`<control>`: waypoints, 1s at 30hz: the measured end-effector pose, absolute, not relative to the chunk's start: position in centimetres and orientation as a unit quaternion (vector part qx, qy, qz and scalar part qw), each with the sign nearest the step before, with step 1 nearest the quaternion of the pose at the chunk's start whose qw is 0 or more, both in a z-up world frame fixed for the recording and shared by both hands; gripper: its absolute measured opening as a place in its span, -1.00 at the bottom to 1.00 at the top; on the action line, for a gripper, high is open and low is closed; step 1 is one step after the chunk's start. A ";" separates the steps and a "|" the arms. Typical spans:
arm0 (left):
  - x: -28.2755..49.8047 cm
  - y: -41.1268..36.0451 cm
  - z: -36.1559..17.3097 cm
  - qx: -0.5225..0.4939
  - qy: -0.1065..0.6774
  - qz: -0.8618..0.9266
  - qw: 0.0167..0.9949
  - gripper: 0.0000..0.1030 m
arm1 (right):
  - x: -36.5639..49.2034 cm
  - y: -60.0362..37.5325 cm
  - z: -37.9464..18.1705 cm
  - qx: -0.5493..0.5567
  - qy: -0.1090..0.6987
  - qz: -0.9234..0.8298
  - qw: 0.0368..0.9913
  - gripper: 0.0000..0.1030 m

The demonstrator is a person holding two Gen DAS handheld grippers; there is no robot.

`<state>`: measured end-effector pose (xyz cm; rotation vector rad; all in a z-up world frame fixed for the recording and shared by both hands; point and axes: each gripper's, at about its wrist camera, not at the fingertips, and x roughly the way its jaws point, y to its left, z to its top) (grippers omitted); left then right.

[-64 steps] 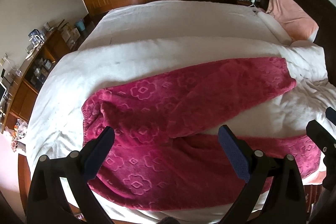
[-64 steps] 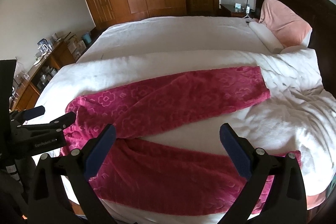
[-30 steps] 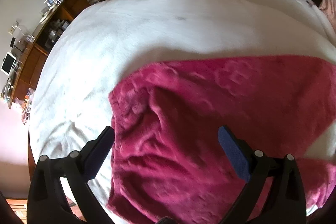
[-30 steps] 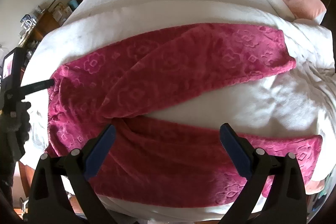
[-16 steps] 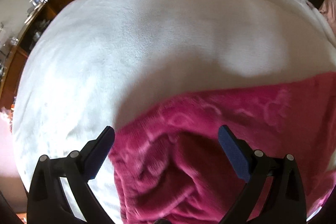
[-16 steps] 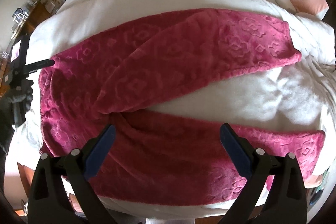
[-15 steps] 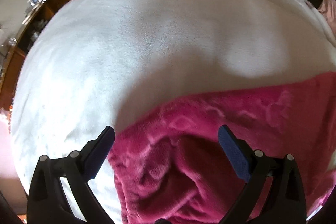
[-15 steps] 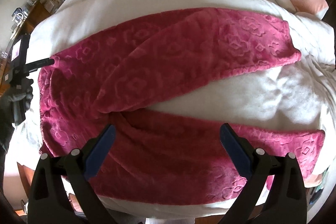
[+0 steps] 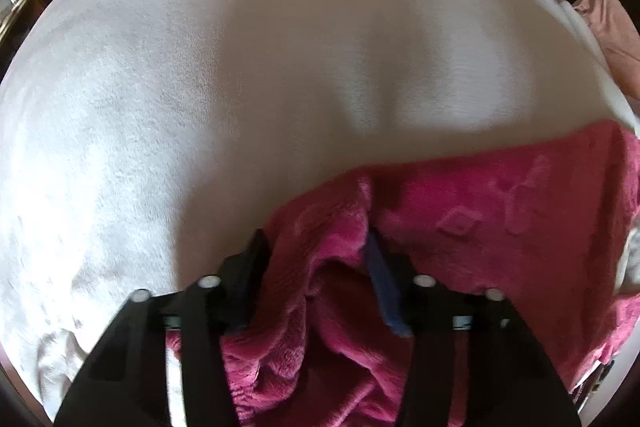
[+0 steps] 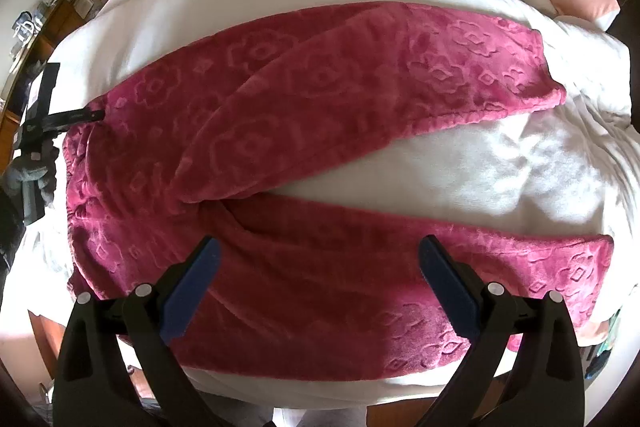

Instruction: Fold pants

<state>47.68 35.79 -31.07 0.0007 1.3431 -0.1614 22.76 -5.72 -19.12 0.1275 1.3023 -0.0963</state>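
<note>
The pants (image 10: 304, 163) lie spread across the white bed (image 10: 500, 171), waistband at the left, two legs splayed rightward, so I judge no fold made yet. At that left corner the left tool (image 9: 316, 267) is closing, a bunch of waistband fleece between its pads. The right tool (image 10: 318, 283) hangs wide apart over the near leg, holding nothing. Bare bedding beyond offers open room; the near leg lies close along the bed's front edge.

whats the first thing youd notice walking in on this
The bright pink fleece pants spread across the white blanket, legs splayed apart toward the pillow end. At the waistband corner, the left gripper is closing with a bunch of fleece between its fingers, while the right gripper hovers open over the near leg.
</note>
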 end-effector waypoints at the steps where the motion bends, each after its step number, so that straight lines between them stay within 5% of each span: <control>1: 47.6 36.0 -30.9 -0.003 0.622 -0.076 0.779 -0.28 | 22.7 -6.0 -19.1 0.062 0.605 -0.046 0.793 0.95; 5: 46.6 36.9 -29.8 -0.007 0.619 -0.077 0.782 -0.68 | 22.8 -9.1 -19.1 0.079 0.596 -0.071 0.796 0.95; 8: 45.6 38.0 -28.7 -0.021 0.617 -0.077 0.783 -0.78 | 23.5 -13.1 -19.2 0.105 0.590 -0.098 0.795 0.95; 30: 40.1 36.6 -23.9 -0.023 0.595 0.014 0.803 -0.80 | 44.2 -42.5 -23.4 0.295 0.569 -0.193 0.743 0.94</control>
